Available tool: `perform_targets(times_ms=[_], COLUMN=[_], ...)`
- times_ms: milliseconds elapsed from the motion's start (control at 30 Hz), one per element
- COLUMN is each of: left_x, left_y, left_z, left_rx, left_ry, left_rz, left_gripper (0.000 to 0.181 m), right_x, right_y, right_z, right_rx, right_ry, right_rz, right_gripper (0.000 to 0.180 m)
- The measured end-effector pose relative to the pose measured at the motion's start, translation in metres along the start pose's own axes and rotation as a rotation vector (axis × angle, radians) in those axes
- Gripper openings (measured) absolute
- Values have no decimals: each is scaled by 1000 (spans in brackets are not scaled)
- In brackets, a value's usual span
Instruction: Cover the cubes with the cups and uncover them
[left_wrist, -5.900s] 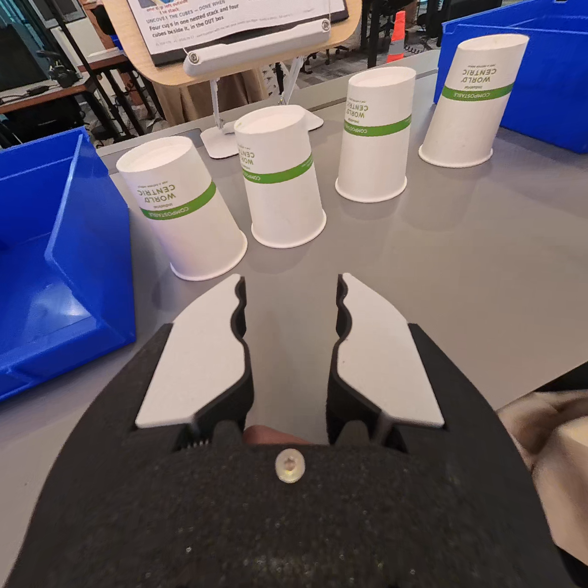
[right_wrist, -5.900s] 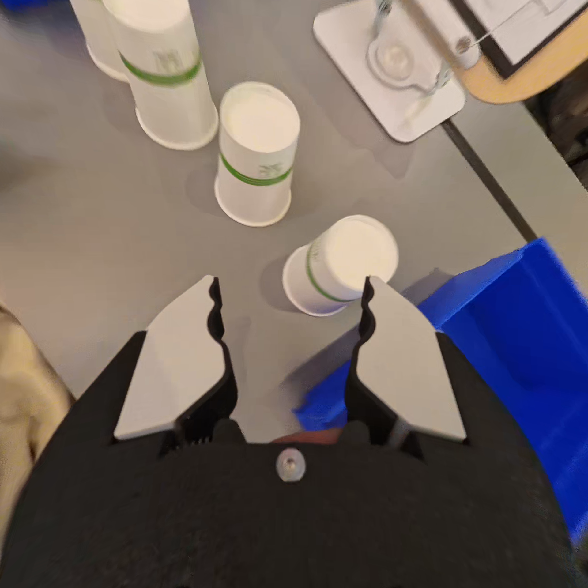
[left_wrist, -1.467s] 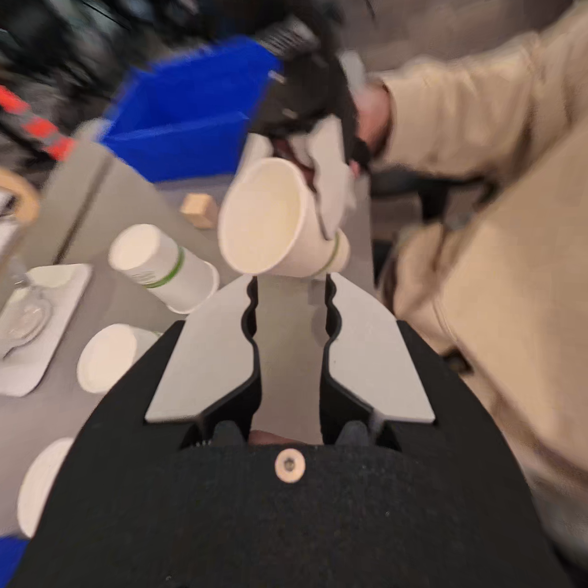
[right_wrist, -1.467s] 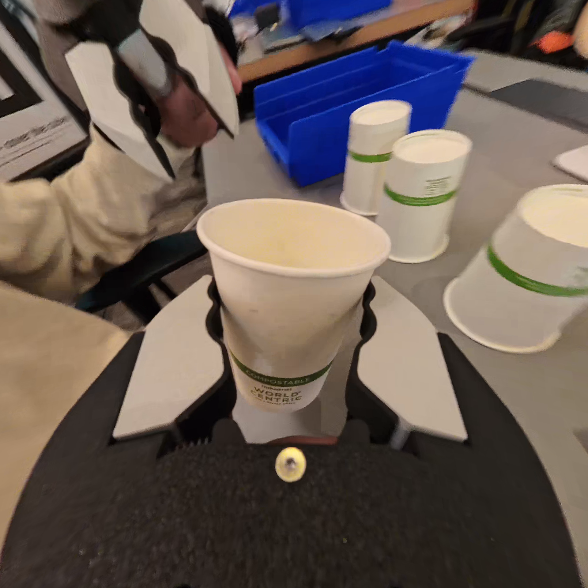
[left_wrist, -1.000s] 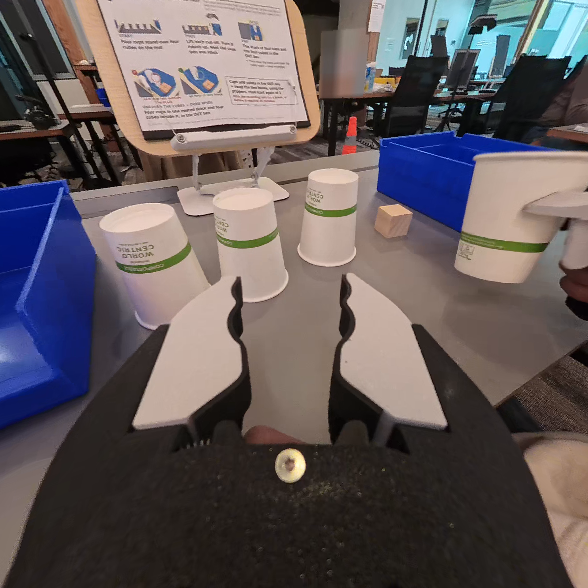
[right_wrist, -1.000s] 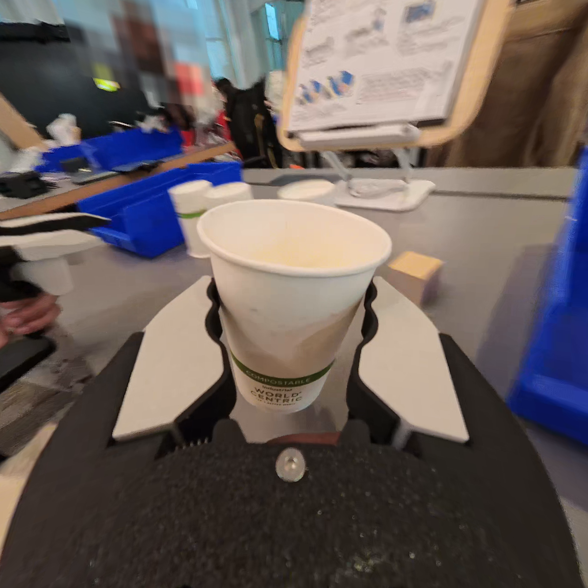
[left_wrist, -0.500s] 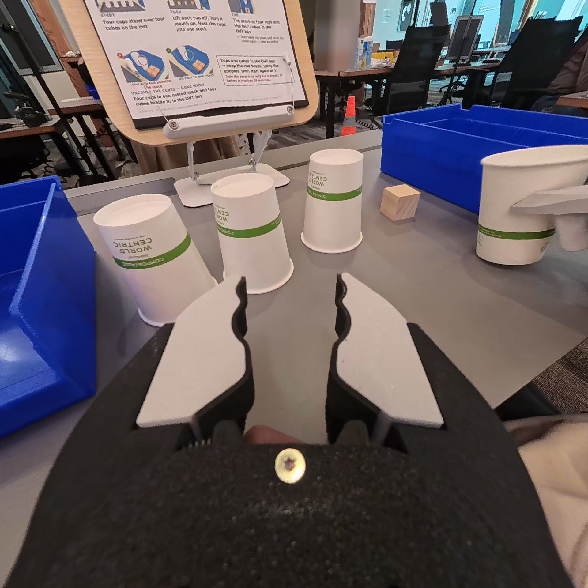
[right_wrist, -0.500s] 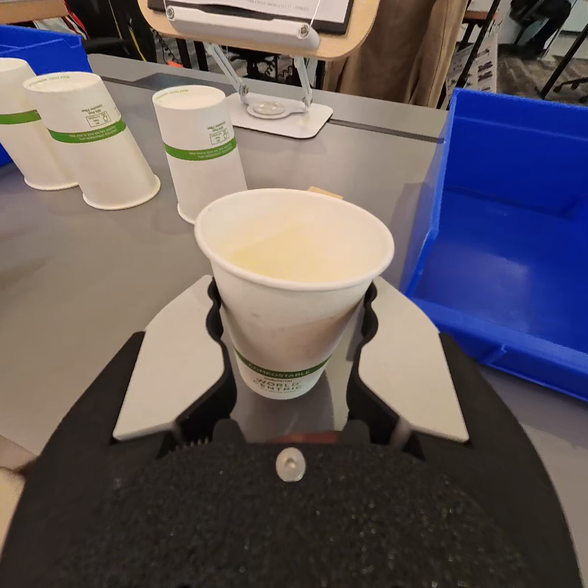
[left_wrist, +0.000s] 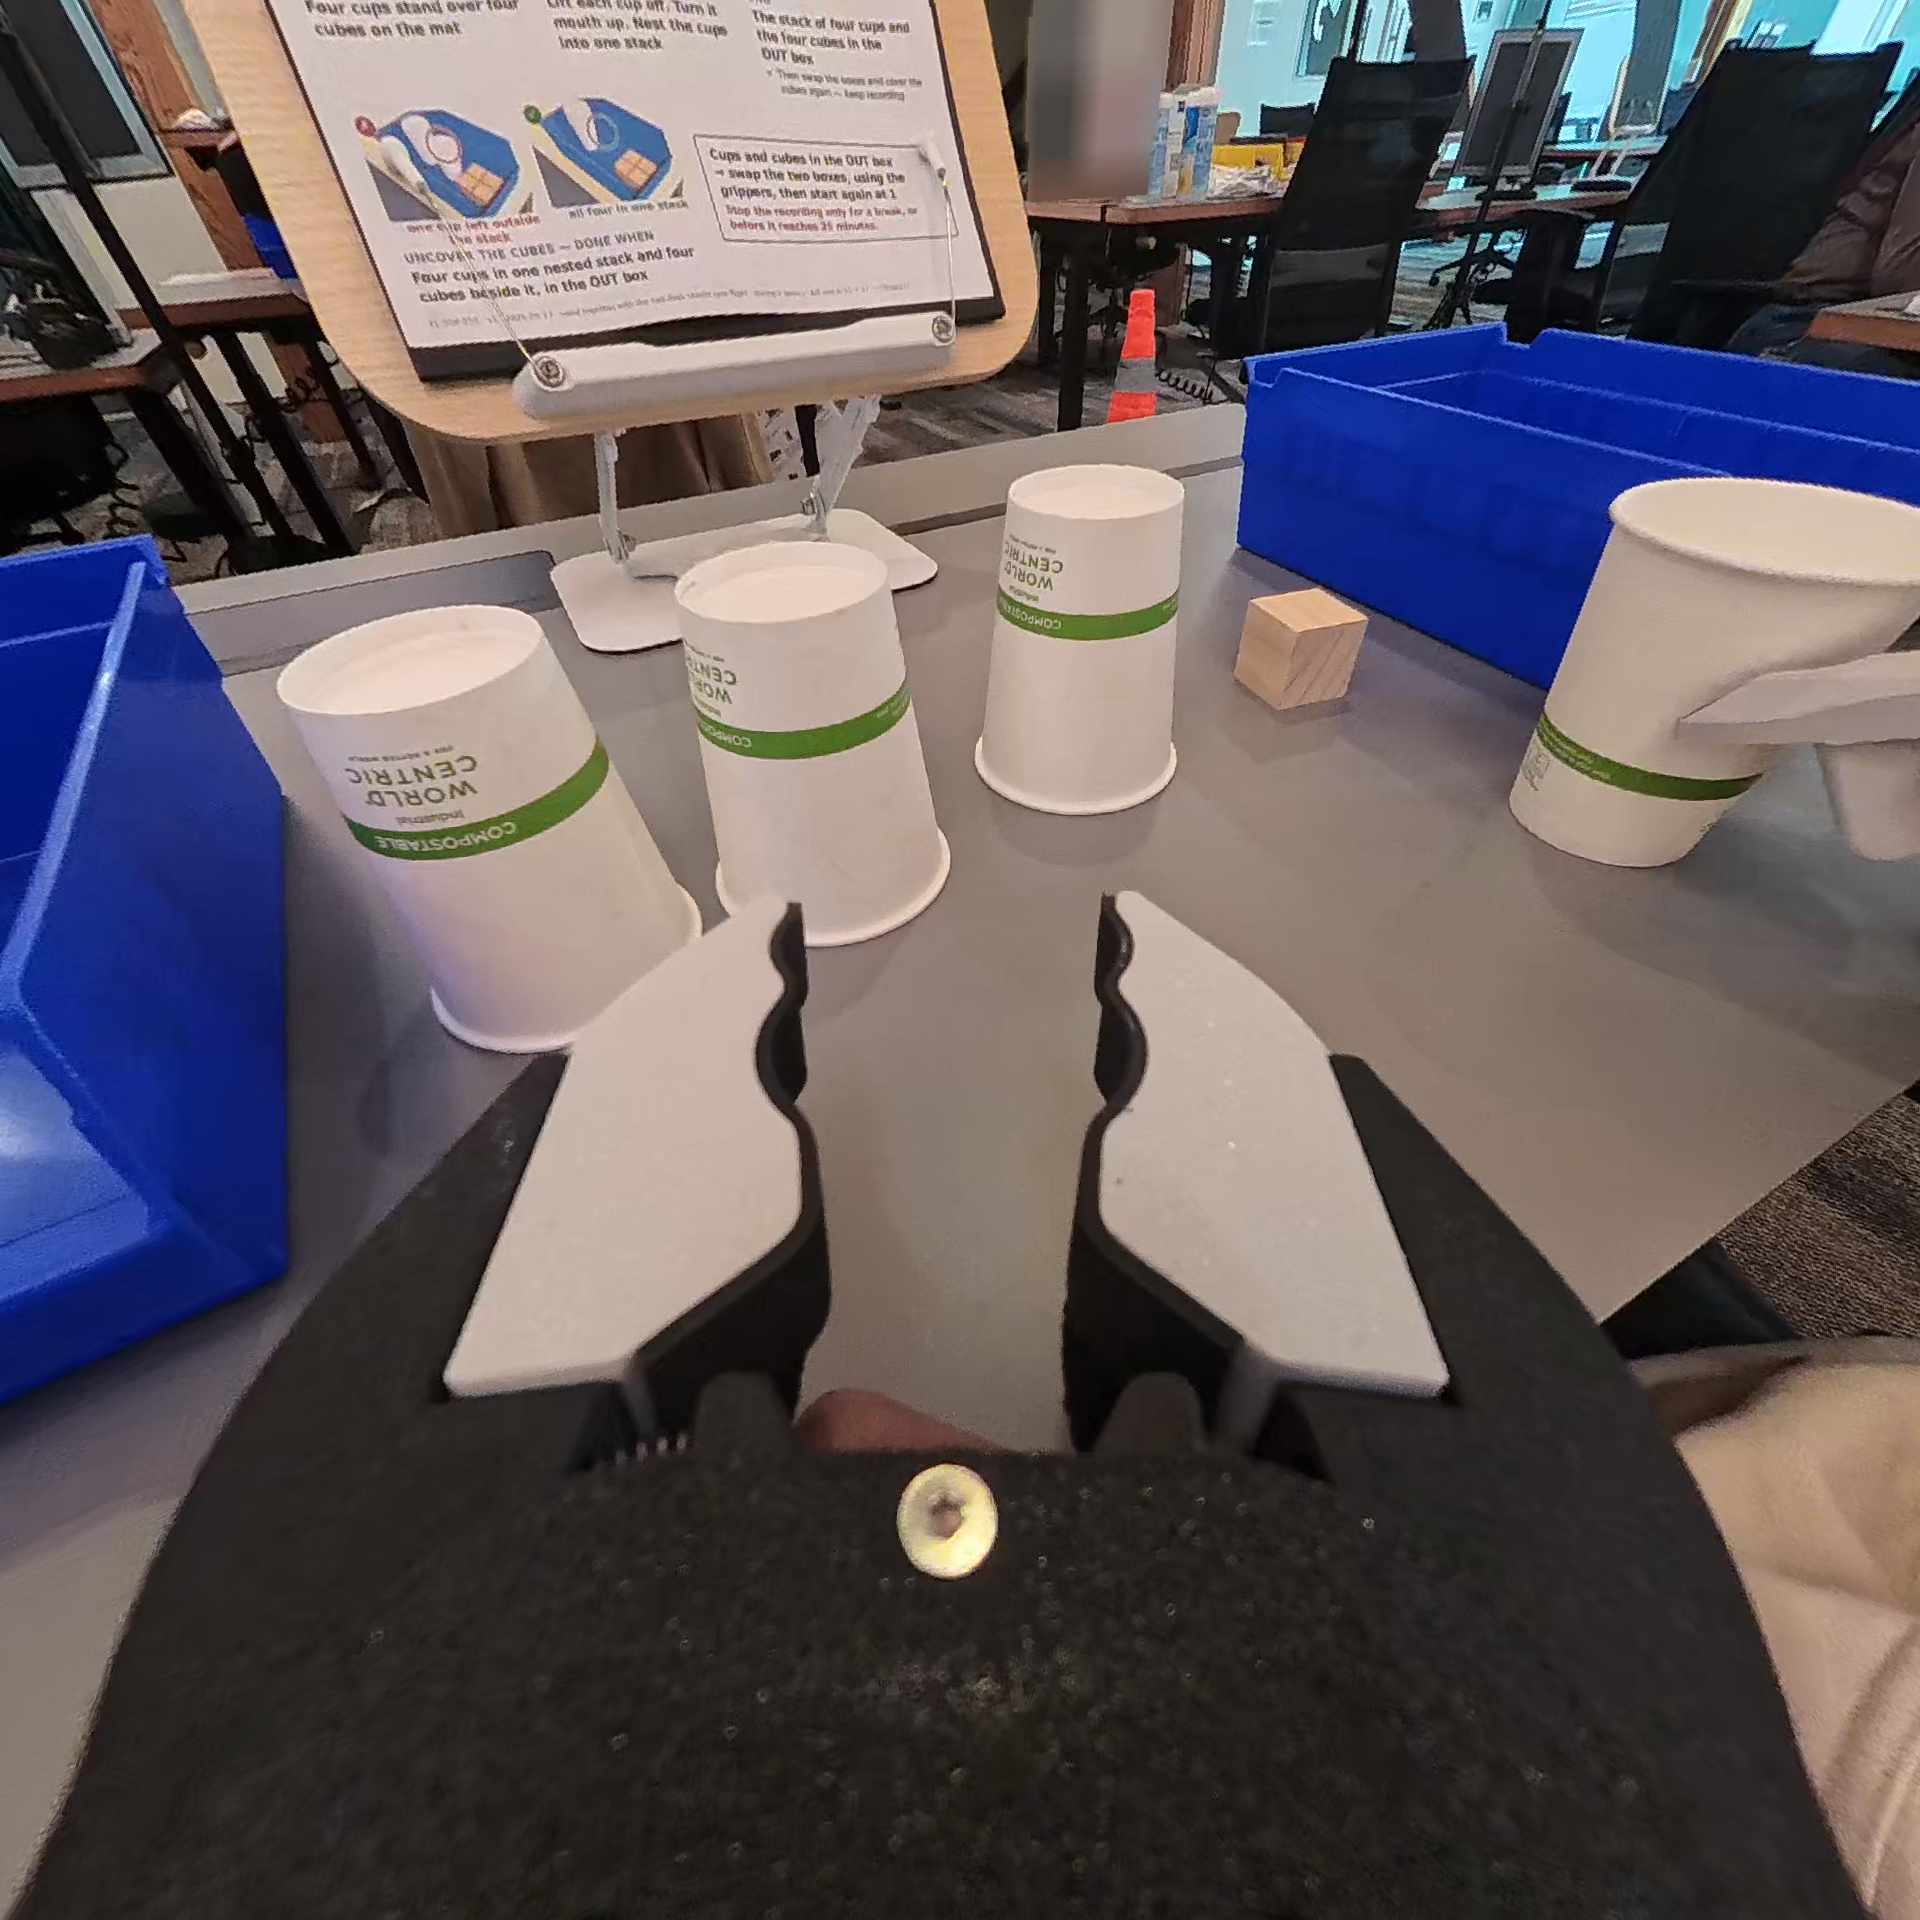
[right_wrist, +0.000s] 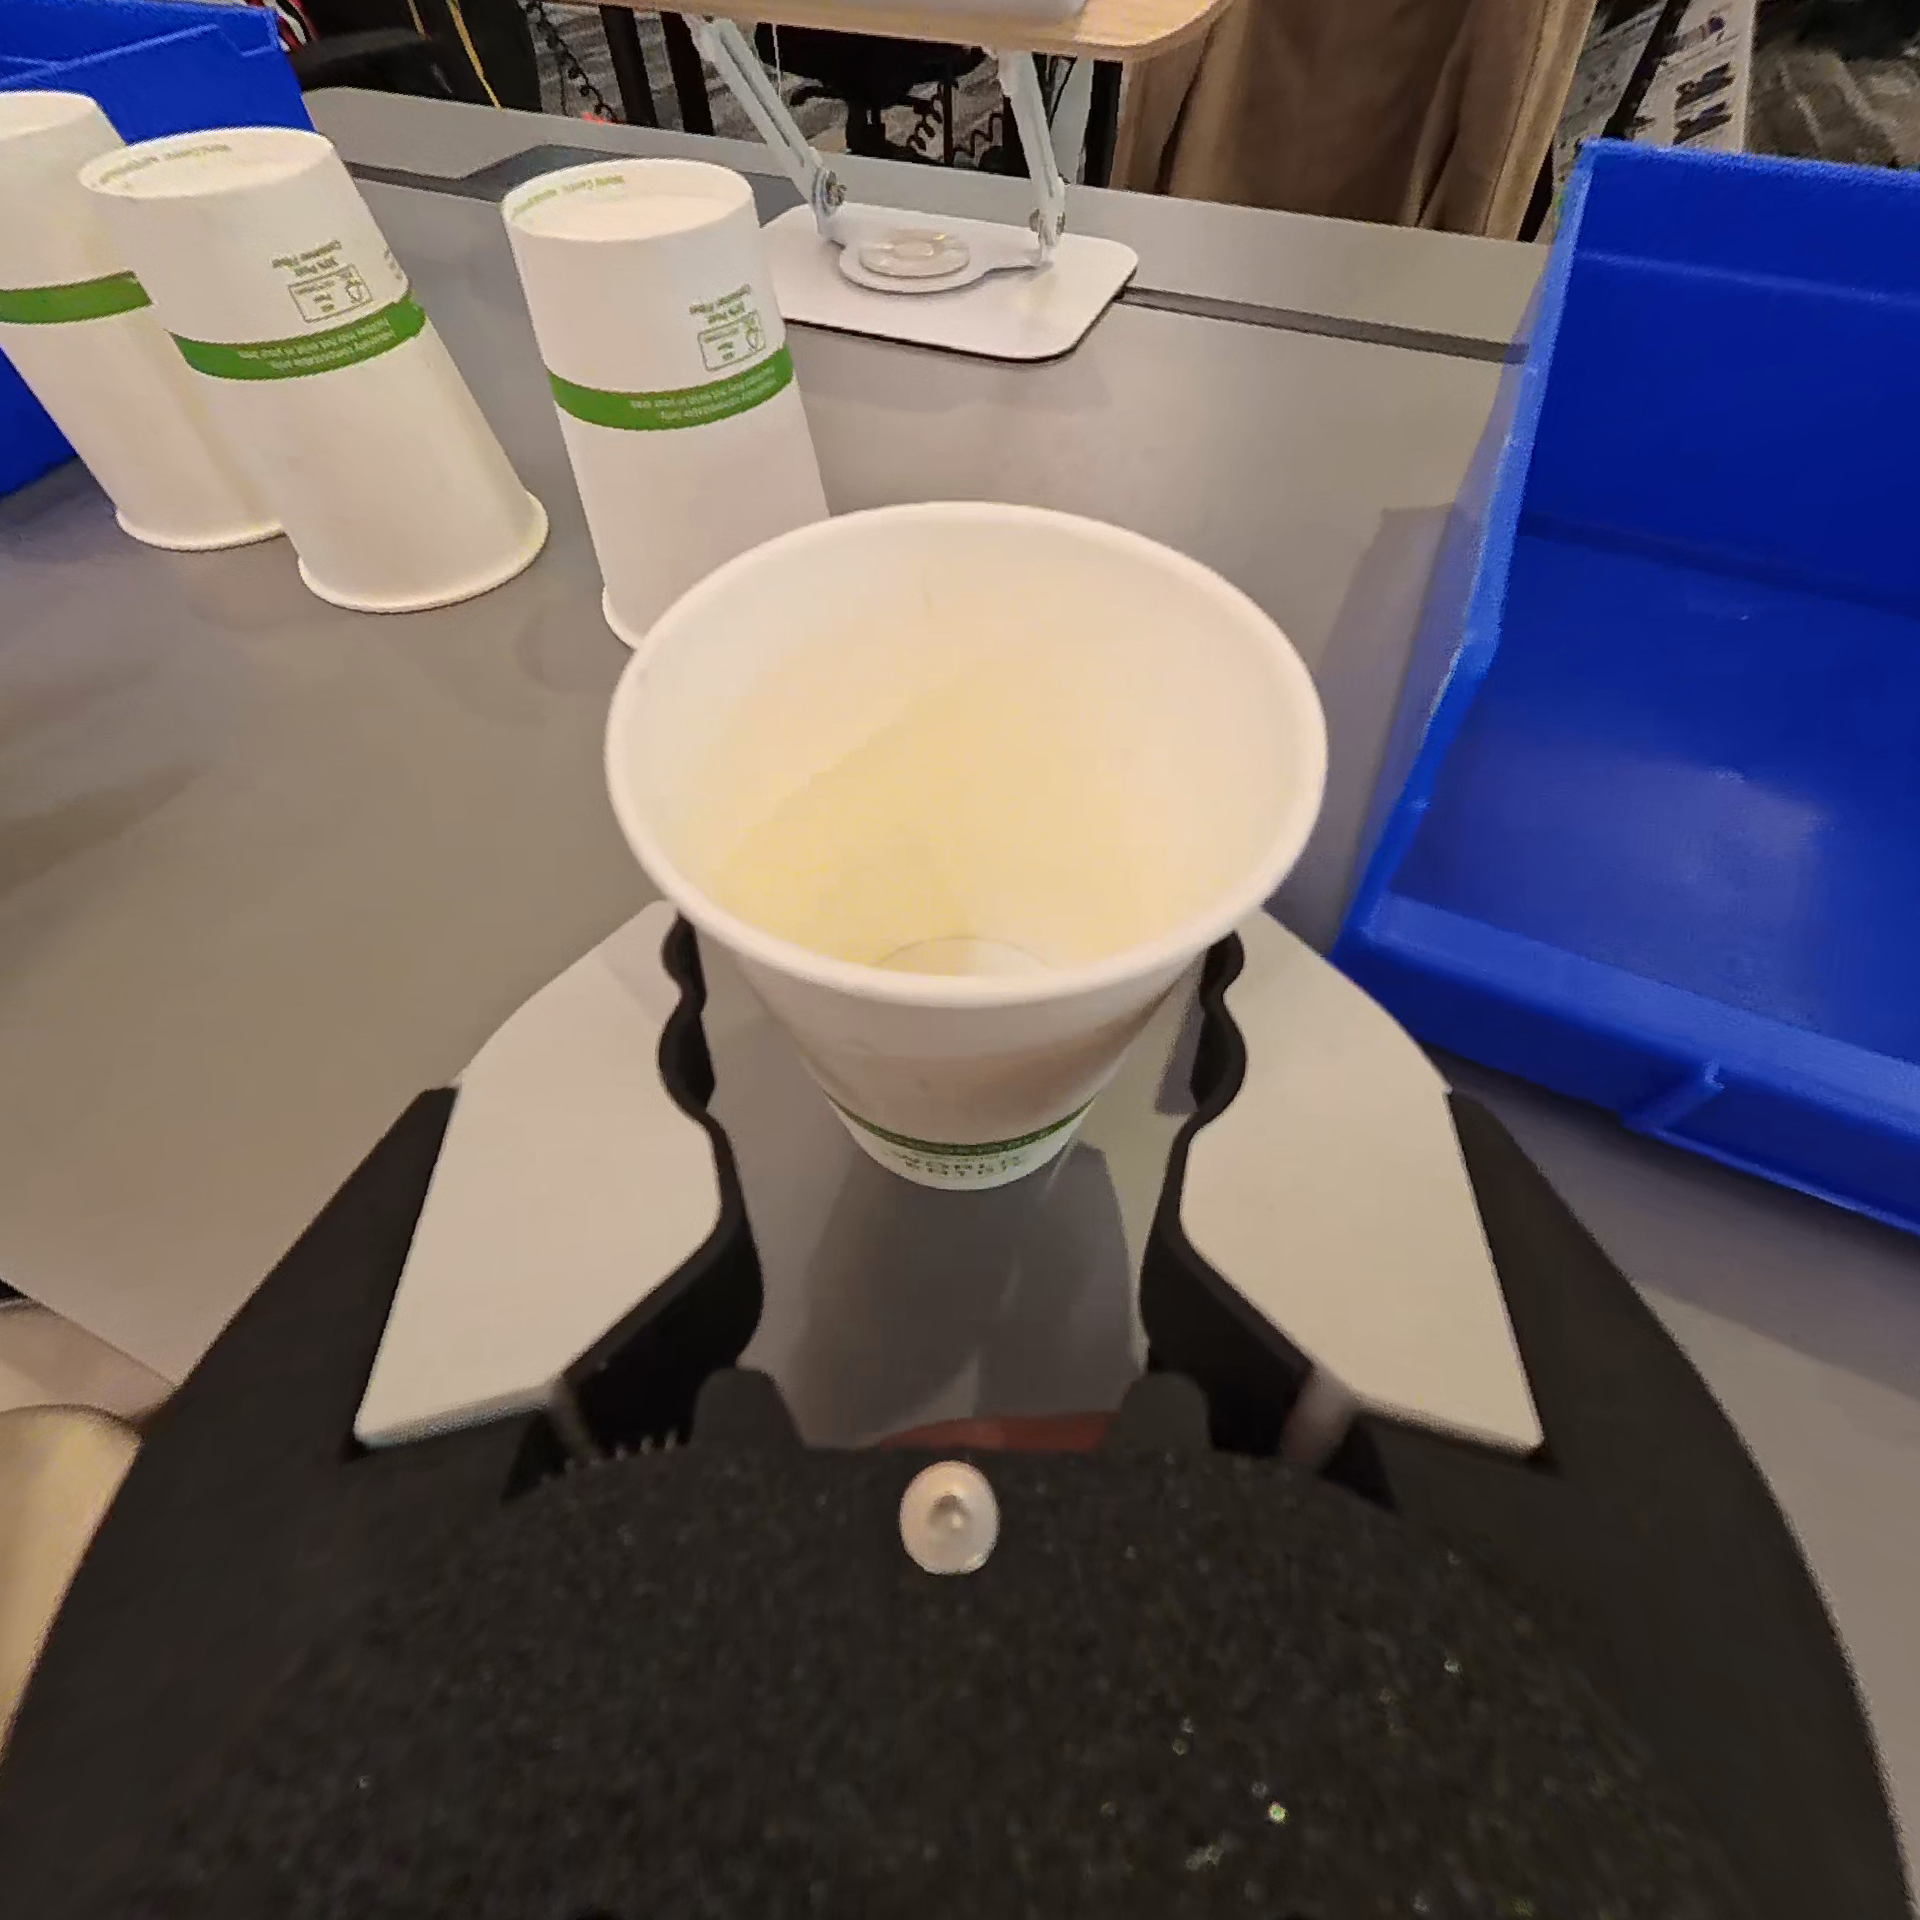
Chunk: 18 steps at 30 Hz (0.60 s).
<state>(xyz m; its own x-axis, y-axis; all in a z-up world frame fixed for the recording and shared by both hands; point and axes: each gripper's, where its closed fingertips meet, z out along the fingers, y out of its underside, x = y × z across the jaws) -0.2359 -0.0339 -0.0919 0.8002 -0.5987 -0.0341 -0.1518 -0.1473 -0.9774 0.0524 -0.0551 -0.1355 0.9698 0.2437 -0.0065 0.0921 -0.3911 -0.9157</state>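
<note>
We see one paper cup (right_wrist: 961, 831) standing mouth up on the grey table (right_wrist: 260, 831), between the fingers of the right gripper (right_wrist: 951, 997). Those fingers are spread, with a visible gap on each side of the cup, so they are not clamped on it. The cup is empty inside. Just to its right sits a blue bin (right_wrist: 1714, 727).

To the left of that upright cup, three more cups stand upside down in a row: the nearest cup (left_wrist: 1081, 644), the middle cup (left_wrist: 810, 748) and the far cup (left_wrist: 488, 821). Between the upright cup and the nearest cup lies a bare wooden cube (left_wrist: 1299, 646), apart from both. Behind the row we see a sign stand (left_wrist: 675, 208).

The left gripper (left_wrist: 945, 977) hangs over bare table in front of the row, its fingers apart and holding nothing. A second blue bin (left_wrist: 125, 935) lies beyond the far cup.
</note>
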Motion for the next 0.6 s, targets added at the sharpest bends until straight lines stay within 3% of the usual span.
perform_targets(times_ms=[167, 300, 433, 600], left_x=[-2, -7, -12, -10], left_y=[-1, -7, -8, -7], left_z=[-1, -5, -7, -6], left_rx=[0, 11, 5, -2], left_ry=[-5, -17, -17, 5], left_rz=[-9, -10, -29, -46], left_gripper=[53, 54, 54, 54], right_x=[-10, -2, 4, -46], right_y=[3, 8, -48, -122], right_z=[-15, -48, -90, -94], right_rx=[-30, -90, 21, 51], right_ry=[-37, 12, 79, -125], right_rz=[-50, -116, -193, -366], right_gripper=[107, 108, 104, 100])
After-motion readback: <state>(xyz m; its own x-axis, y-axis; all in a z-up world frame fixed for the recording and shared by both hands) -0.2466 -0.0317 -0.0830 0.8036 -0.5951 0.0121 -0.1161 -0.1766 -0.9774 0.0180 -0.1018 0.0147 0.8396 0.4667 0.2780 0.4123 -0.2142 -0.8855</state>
